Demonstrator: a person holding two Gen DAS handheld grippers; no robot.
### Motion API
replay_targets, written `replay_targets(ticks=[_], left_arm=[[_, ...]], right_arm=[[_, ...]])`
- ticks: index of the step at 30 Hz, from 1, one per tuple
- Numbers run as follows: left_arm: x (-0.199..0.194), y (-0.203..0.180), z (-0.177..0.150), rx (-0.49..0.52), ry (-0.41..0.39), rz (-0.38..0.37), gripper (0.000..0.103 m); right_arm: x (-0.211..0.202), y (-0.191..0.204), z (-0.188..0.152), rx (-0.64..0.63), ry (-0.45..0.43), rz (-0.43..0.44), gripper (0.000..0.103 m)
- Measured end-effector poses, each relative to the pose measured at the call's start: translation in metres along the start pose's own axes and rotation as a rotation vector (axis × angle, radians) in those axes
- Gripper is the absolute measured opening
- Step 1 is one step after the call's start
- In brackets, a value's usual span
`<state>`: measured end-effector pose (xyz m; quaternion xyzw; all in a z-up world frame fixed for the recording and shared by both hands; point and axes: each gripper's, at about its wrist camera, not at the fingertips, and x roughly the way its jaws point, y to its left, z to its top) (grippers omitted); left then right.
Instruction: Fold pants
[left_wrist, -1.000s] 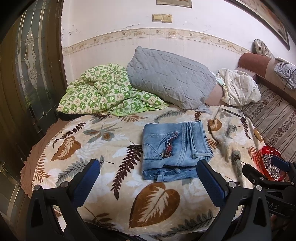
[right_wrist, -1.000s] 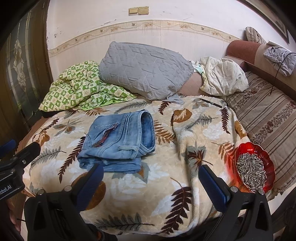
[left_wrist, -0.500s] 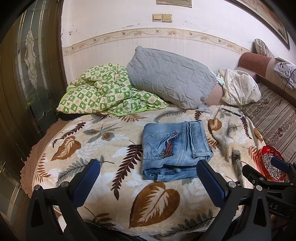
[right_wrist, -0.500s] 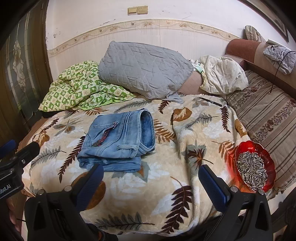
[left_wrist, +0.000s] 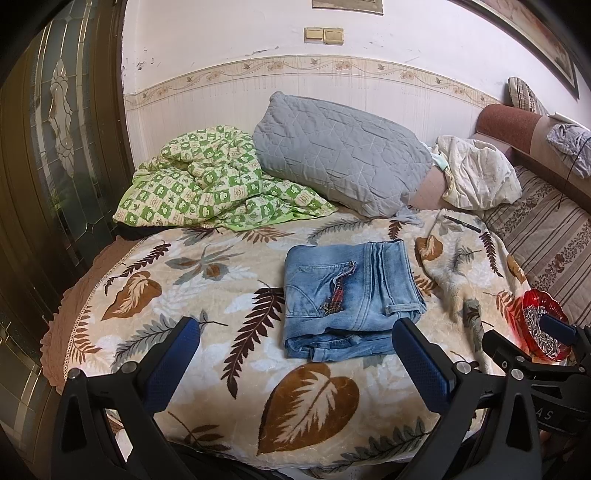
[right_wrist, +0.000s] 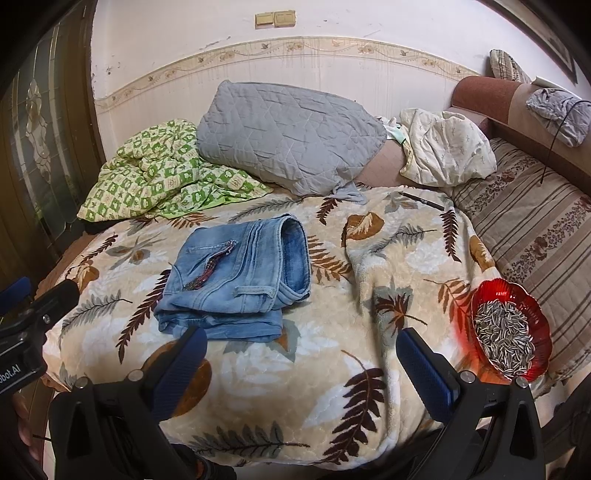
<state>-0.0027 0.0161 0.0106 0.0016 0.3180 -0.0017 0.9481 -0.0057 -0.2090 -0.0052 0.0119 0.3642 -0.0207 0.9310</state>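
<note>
— Where do we see the pants (left_wrist: 351, 299)?
— Folded into a compact denim stack on the leaf-print blanket (left_wrist: 221, 280), at about one o'clock from our left gripper (left_wrist: 295, 354).
— And our jaws?
— Both spread wide, holding nothing; from our right gripper (right_wrist: 301, 360) the pants (right_wrist: 236, 277) lie at eleven o'clock, a red bowl (right_wrist: 511, 332) of seeds at three.

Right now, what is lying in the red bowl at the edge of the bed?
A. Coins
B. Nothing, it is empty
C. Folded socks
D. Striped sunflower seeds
D: the right wrist view shows the red bowl on the leaf-patterned blanket filled with a heap of small grey-and-white striped seeds, to the right of the folded jeans.
</note>
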Motion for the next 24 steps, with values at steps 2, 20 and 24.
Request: replay_targets(ticks=[2,20,24], left_arm=[[0.0008,-0.0001,-0.0003,-0.001,0.004,-0.01,0.103],[0.0036,-0.0037,-0.0023,-0.013,0.012,-0.11,0.103],[0.003,-0.0051,-0.0024,-0.009,0.009,-0.102,0.103]], right_arm=[[-0.0002,-0.0008,0.0014,0.001,0.0,0.0,0.103],[0.0001,-0.0013,-0.0013,0.01,0.0,-0.006,0.103],[-0.0006,-0.0032,0.0008,0.014,0.0,-0.008,0.103]])
